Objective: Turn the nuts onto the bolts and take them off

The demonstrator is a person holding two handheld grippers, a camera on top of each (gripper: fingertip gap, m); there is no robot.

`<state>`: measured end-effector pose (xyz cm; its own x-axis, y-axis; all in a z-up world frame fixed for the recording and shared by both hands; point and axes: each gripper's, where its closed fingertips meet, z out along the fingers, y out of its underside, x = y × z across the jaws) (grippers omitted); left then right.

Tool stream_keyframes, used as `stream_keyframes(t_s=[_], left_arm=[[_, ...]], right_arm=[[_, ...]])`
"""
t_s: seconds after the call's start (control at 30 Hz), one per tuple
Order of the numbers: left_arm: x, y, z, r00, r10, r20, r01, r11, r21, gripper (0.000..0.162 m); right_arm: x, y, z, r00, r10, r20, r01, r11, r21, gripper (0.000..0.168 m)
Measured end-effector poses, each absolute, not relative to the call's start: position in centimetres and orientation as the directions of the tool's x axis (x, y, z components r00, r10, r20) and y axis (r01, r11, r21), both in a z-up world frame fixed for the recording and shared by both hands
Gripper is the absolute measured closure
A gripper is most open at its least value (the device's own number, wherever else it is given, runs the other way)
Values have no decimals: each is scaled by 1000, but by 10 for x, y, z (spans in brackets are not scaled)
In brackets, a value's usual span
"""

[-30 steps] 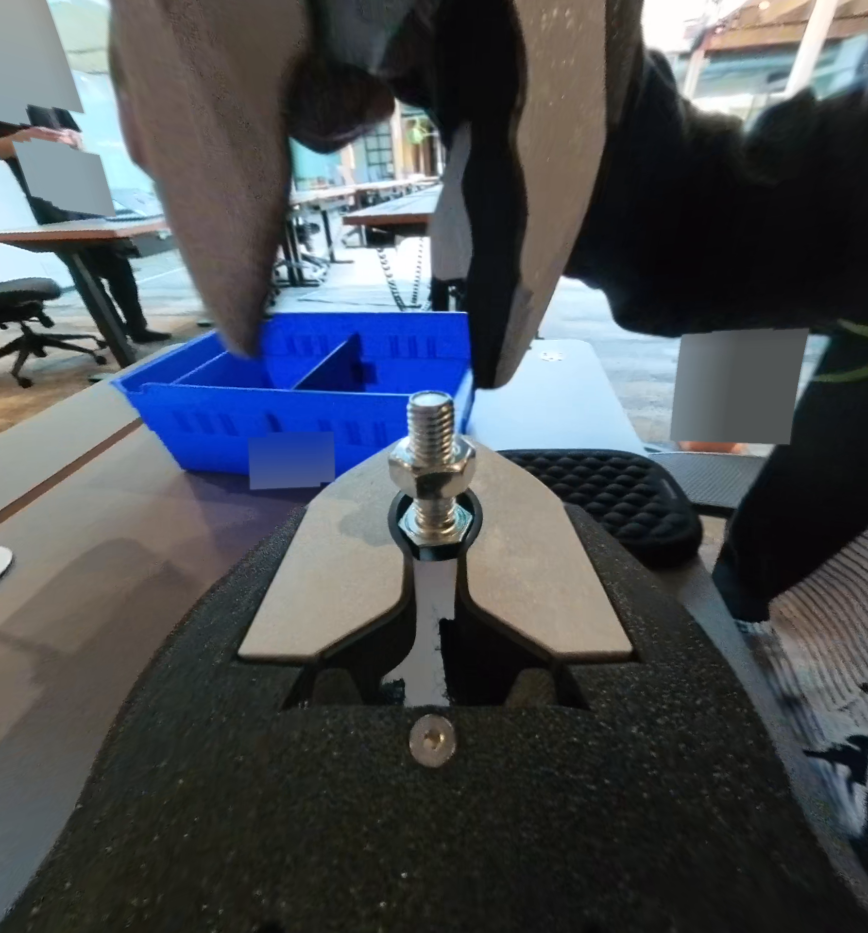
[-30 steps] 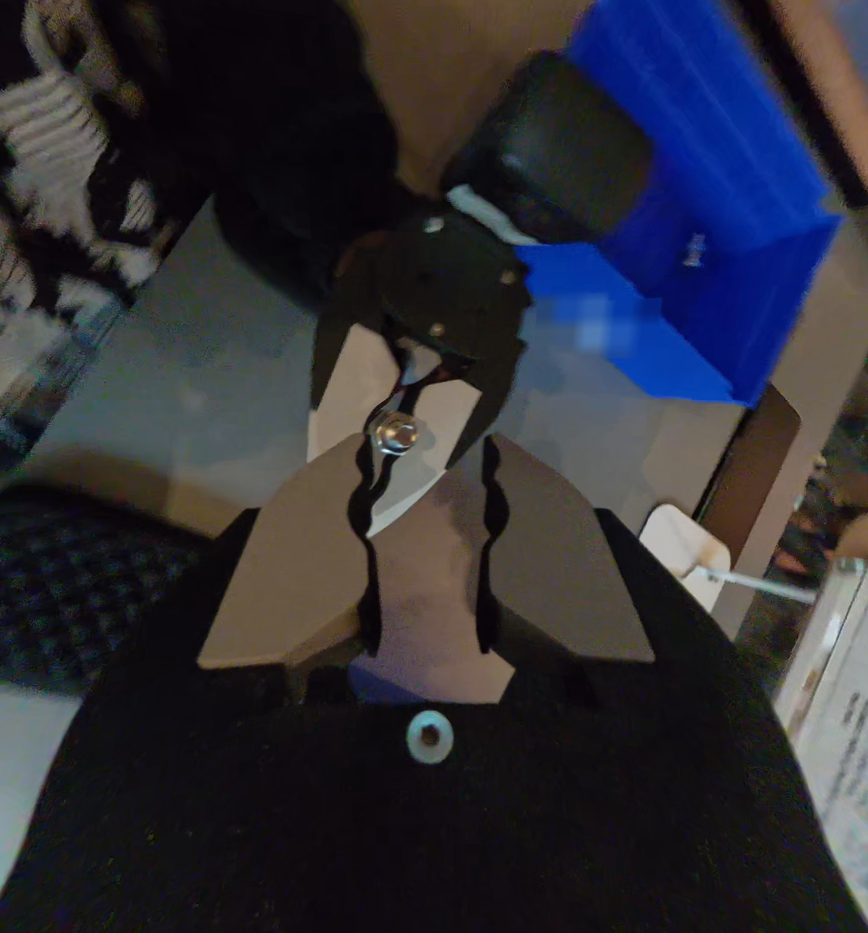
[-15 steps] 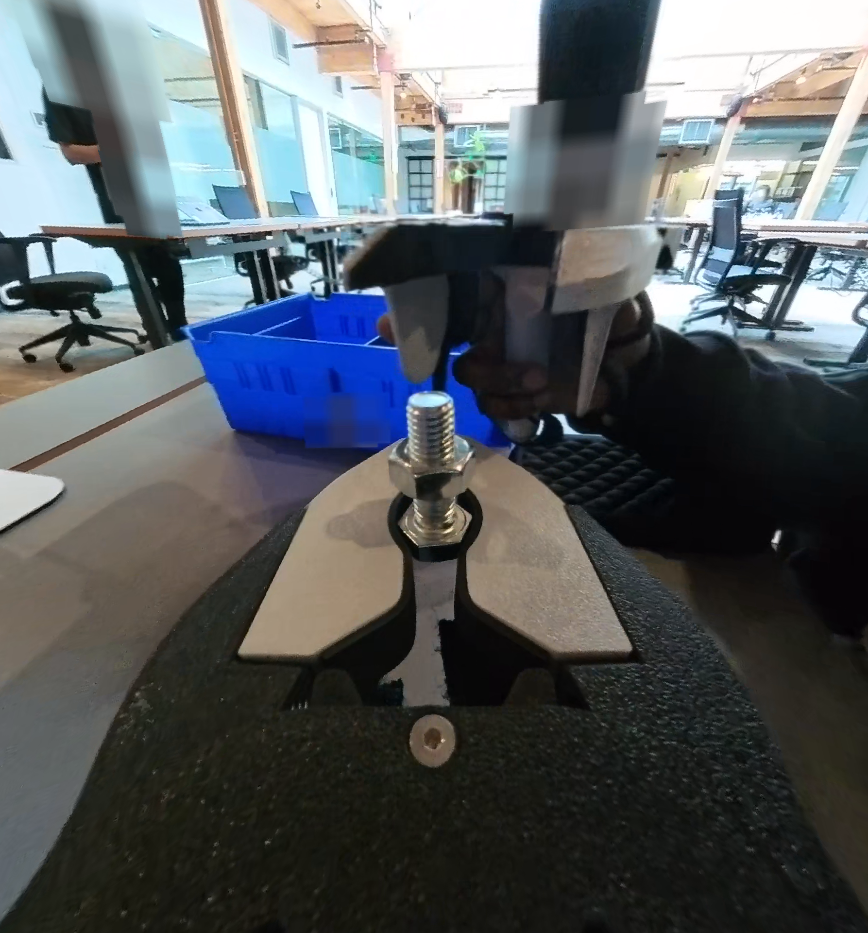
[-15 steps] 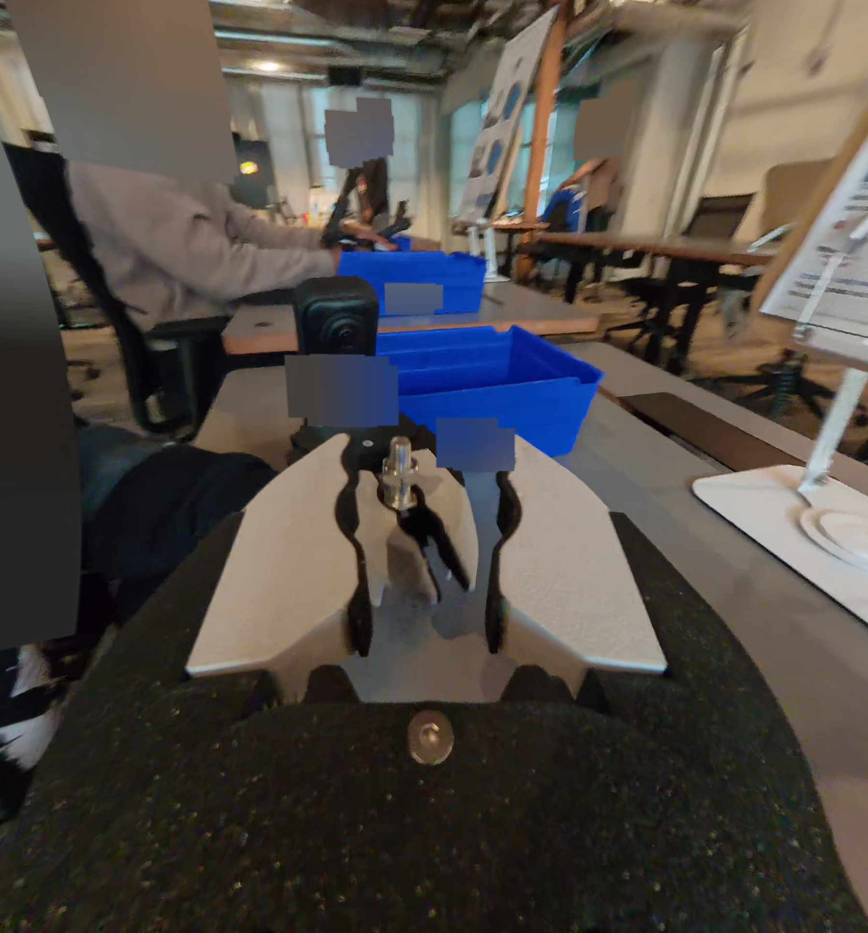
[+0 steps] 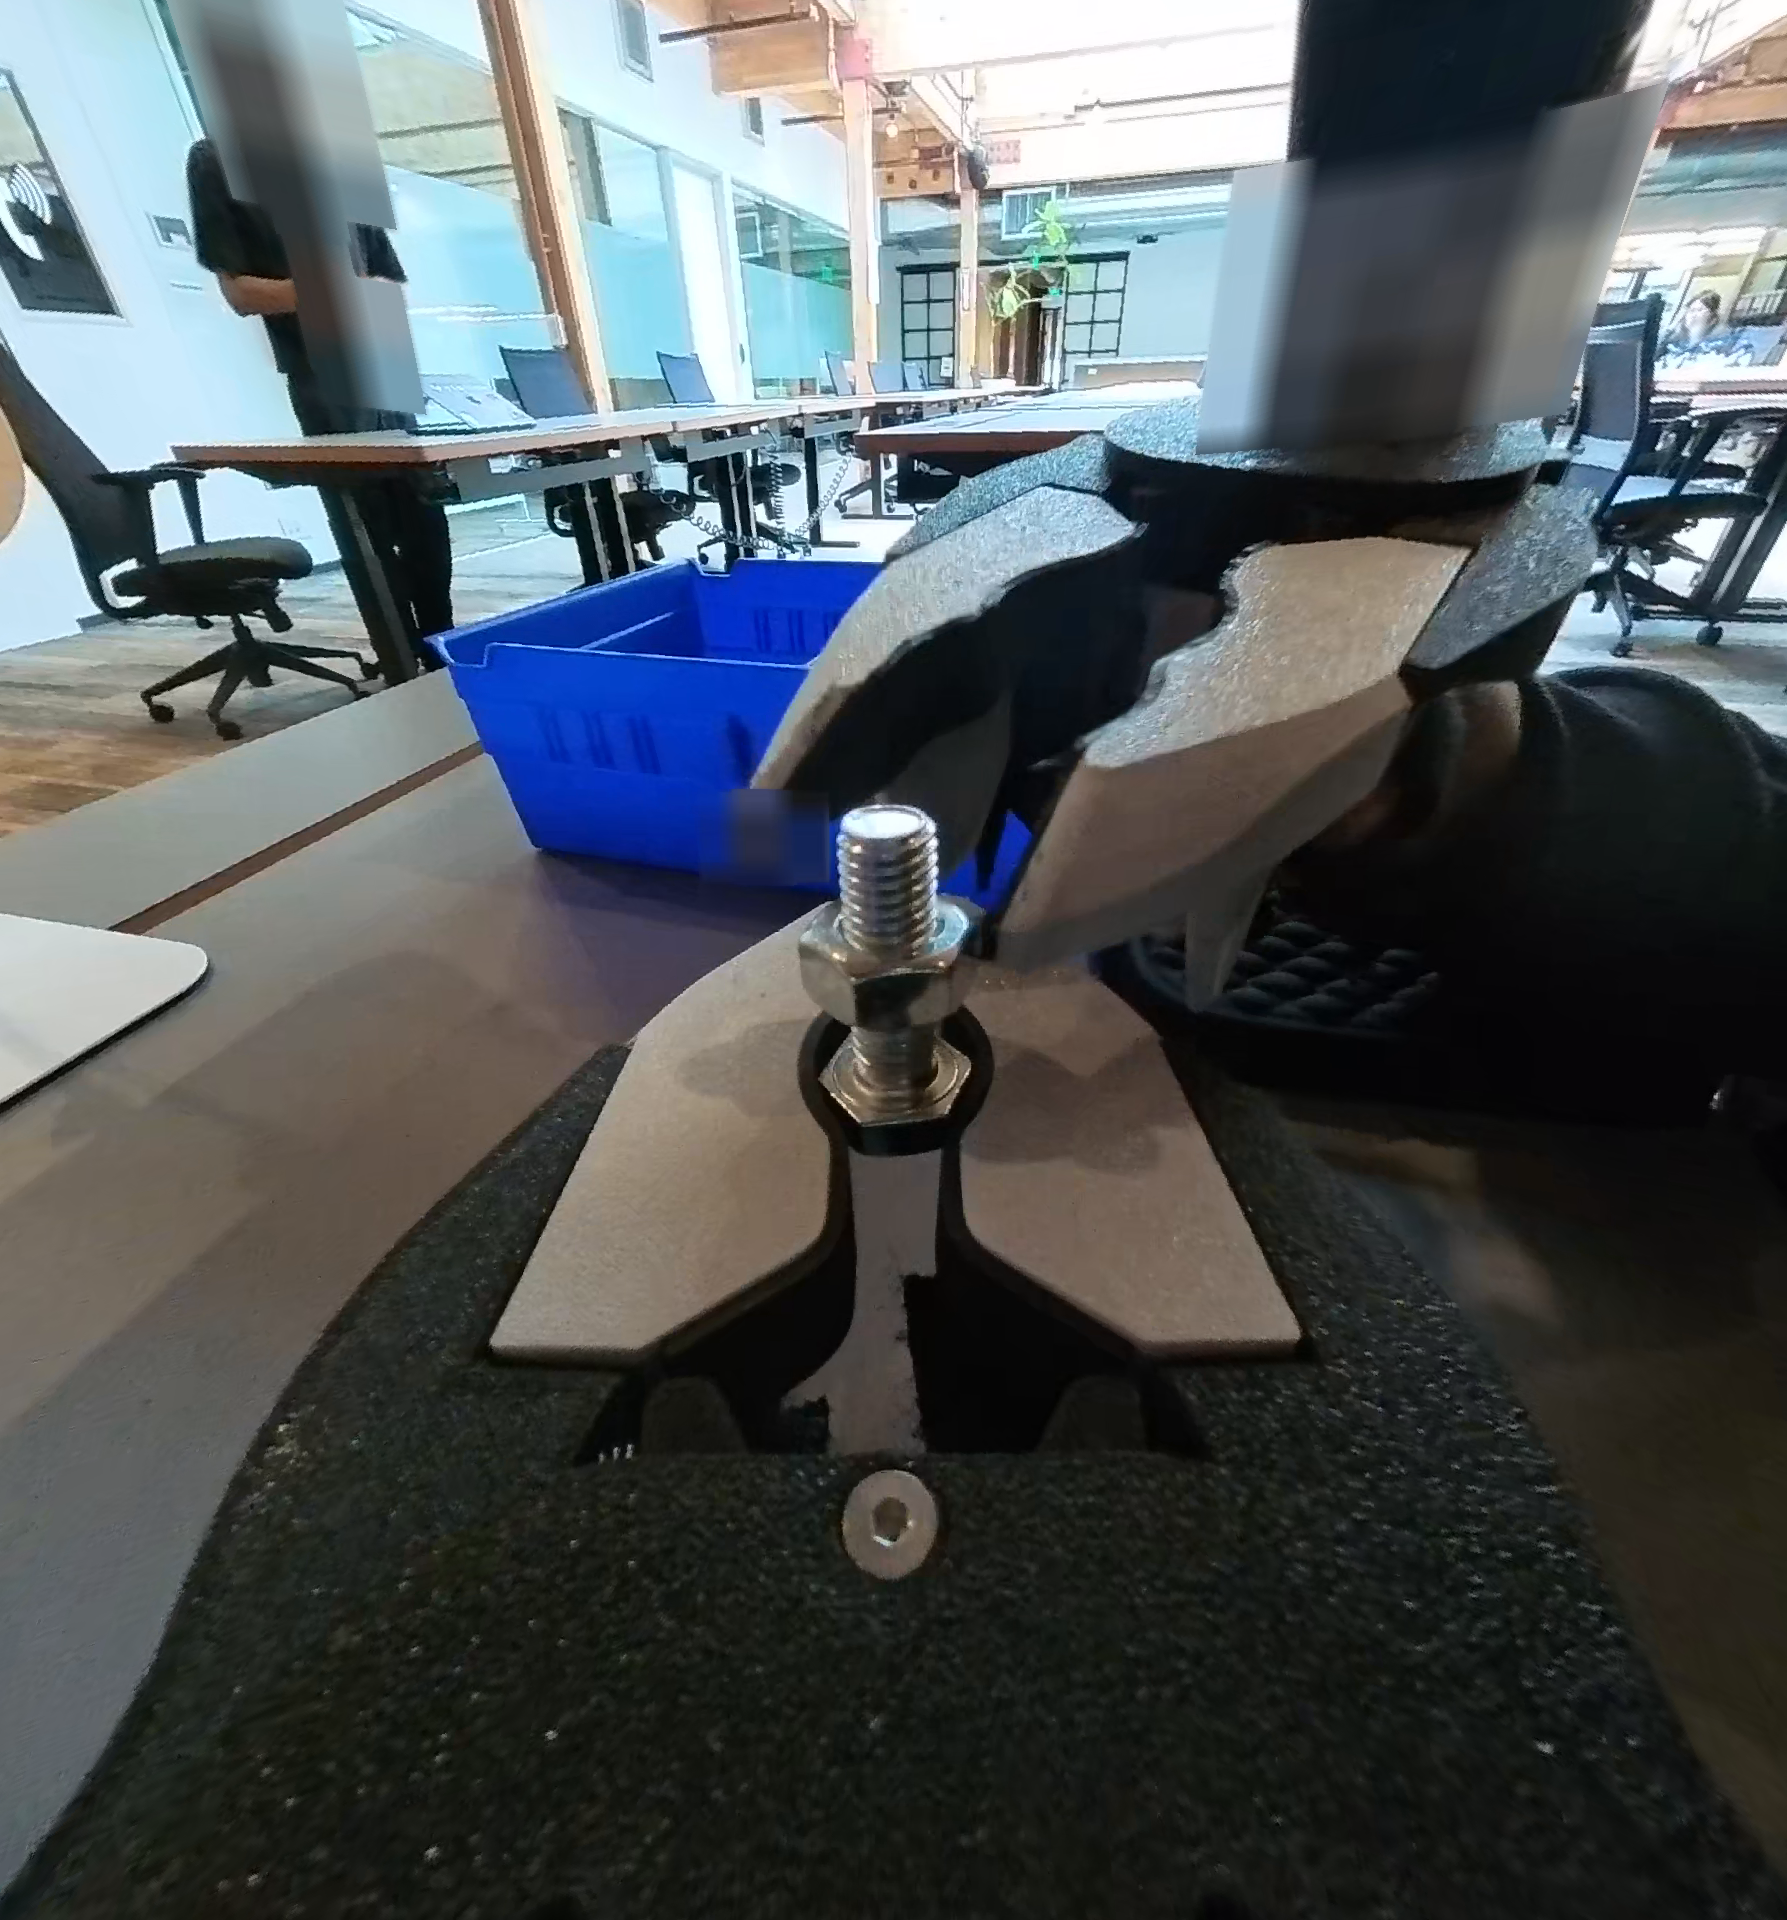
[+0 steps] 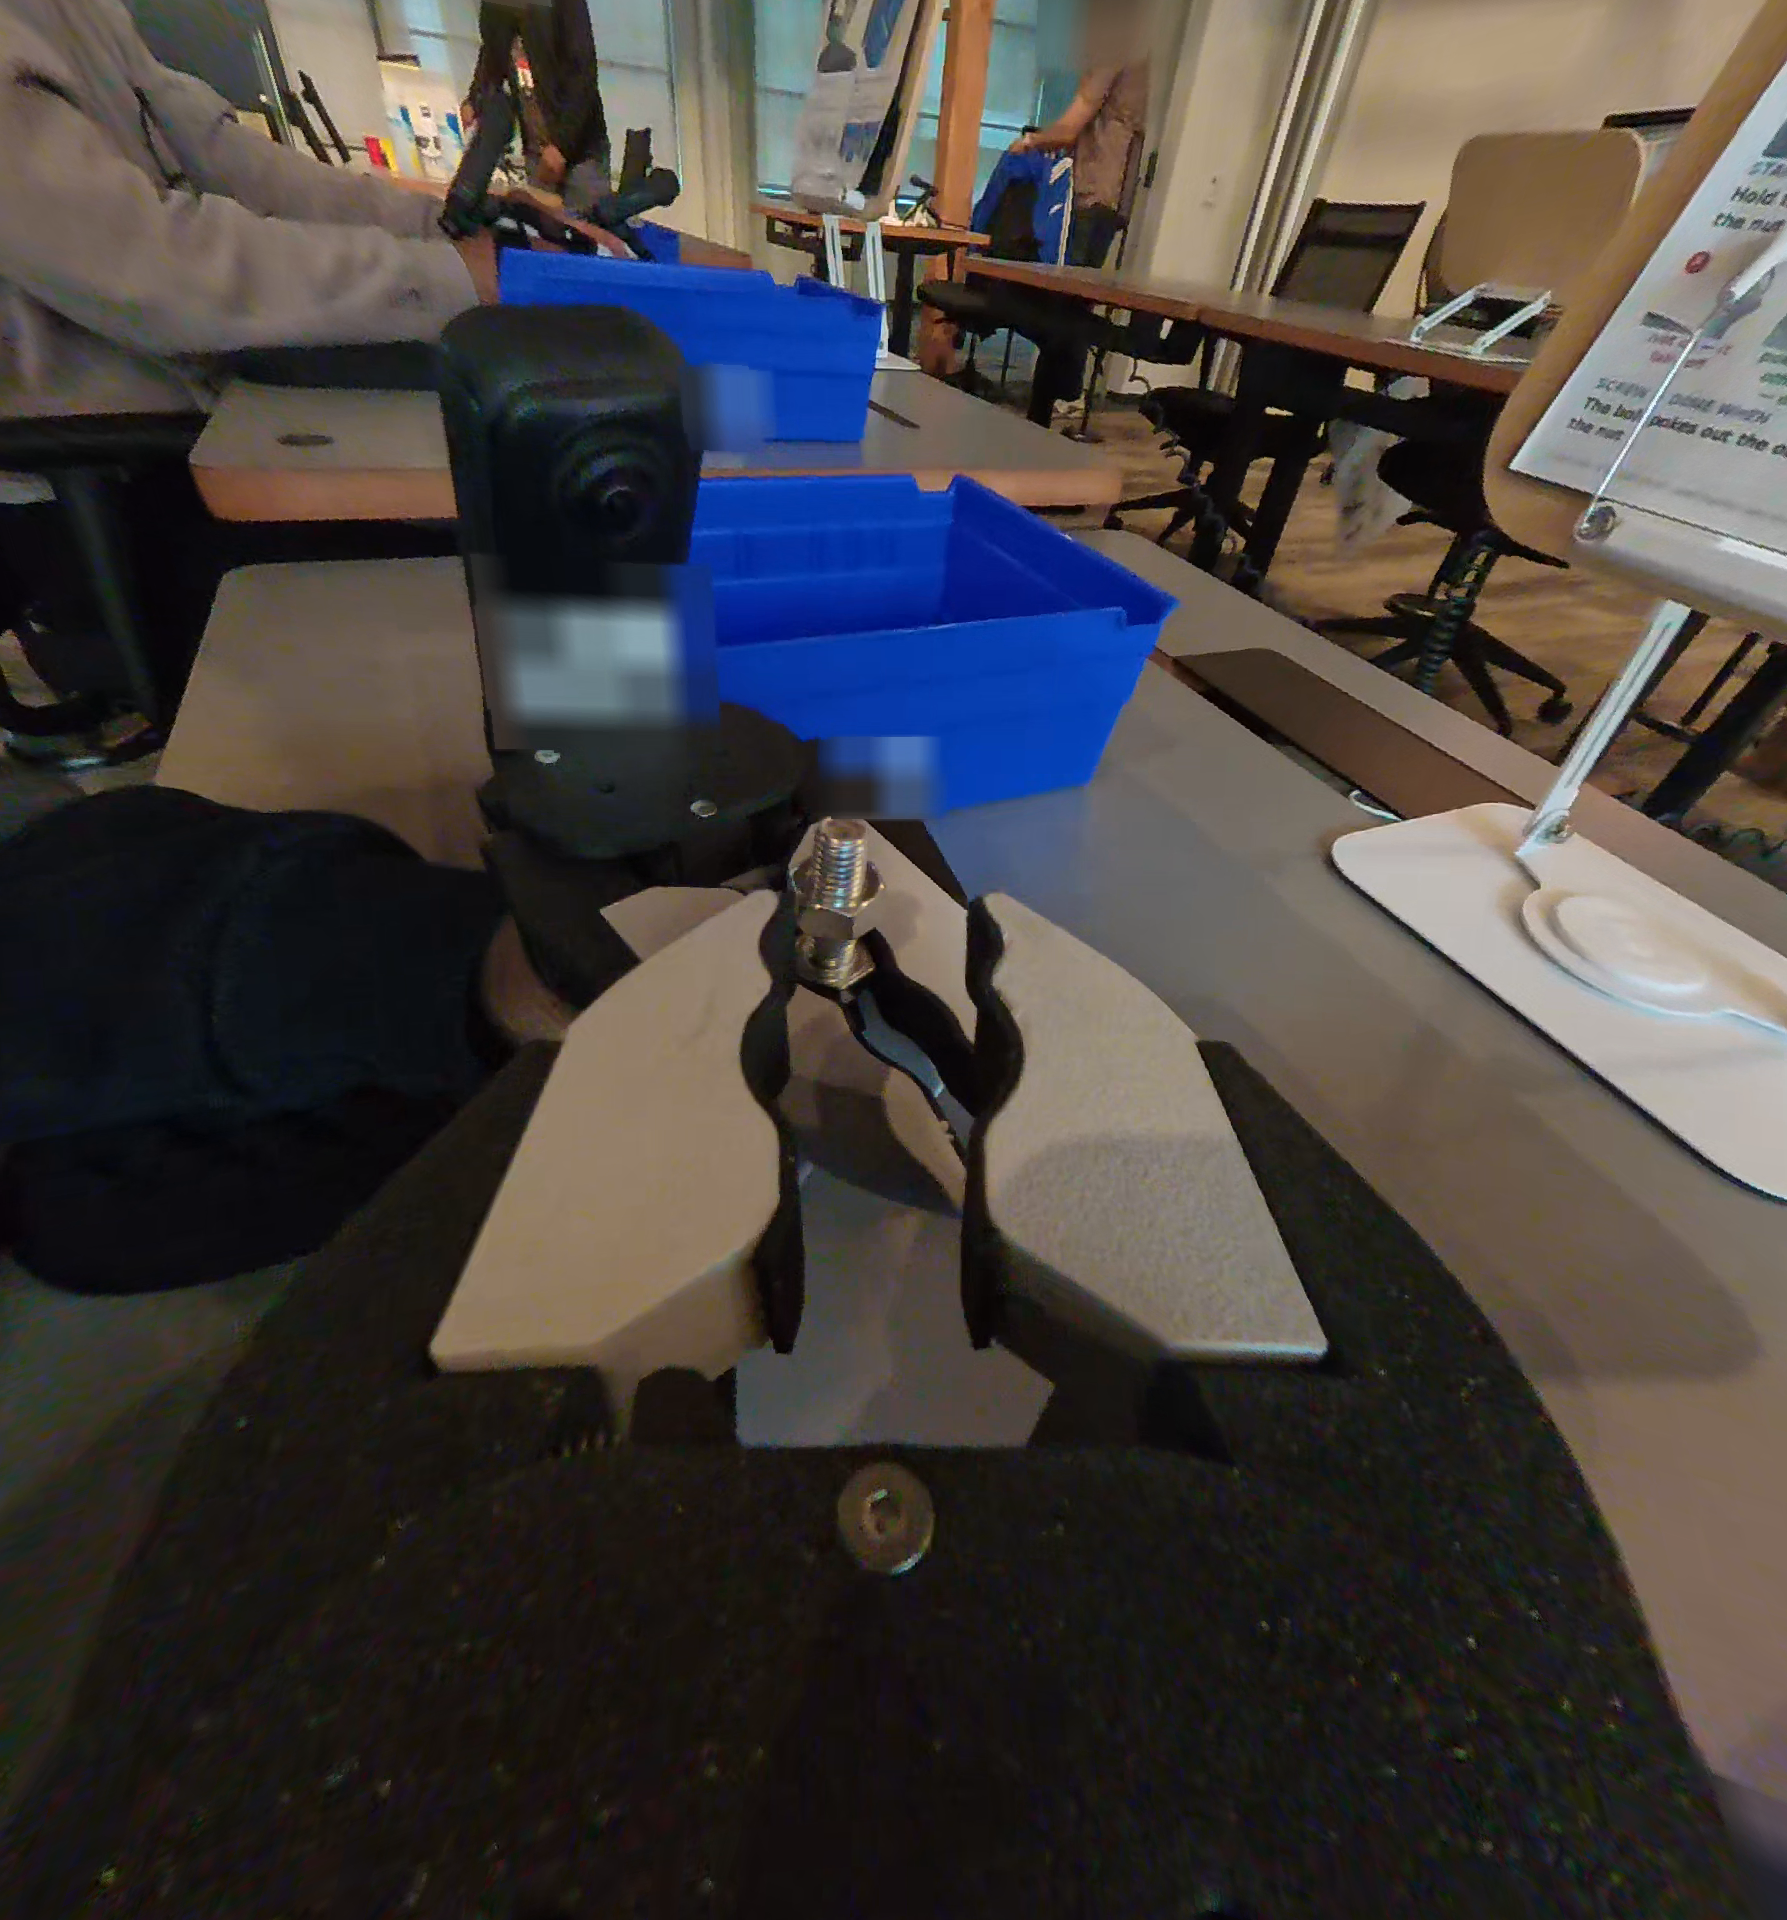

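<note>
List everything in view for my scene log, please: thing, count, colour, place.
bolt: 1, silver, upright, its head clamped in the left hand-held gripper
nut: 1, silver, threaded partway down the bolt
blue bins: 2, one on this table behind the bolt, one on the next table
table: 1, grey-brown, under everything
sign stand: 1, white base, table's right side in the right wrist view
black mat: 1, quilted, beside the bin
office chairs: several, black, background
people: a few, background desks
left hand-held gripper: black, grey fingers, shut on bolt
right hand-held gripper: open, reaching toward the nut
</note>
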<state>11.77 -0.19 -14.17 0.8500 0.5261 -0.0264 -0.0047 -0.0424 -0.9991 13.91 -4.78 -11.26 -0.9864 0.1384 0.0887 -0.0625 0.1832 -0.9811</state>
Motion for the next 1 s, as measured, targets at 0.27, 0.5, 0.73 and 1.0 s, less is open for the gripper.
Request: stream_keyframes(t_s=[0.27, 0.5, 0.73, 1.0], left_arm=[[121, -1, -140, 860, 510, -25, -8, -35, -999, 150], [122, 0, -141, 862, 505, -29, -8, -42, -999, 150], [123, 0, -139, 868, 497, -16, -6, -23, -1000, 150], [123, 1, -141, 867, 497, -24, -6, -38, -999, 150]], right_arm=[[129, -36, -106, -978, 184, 95, -67, 149, -987, 161], [143, -49, -117, -991, 105, 81, -58, 209, -976, 134], [131, -40, -114, -983, 161, 86, -55, 190, -980, 159], [141, -42, -111, -994, 97, 46, -31, 154, -988, 149]])
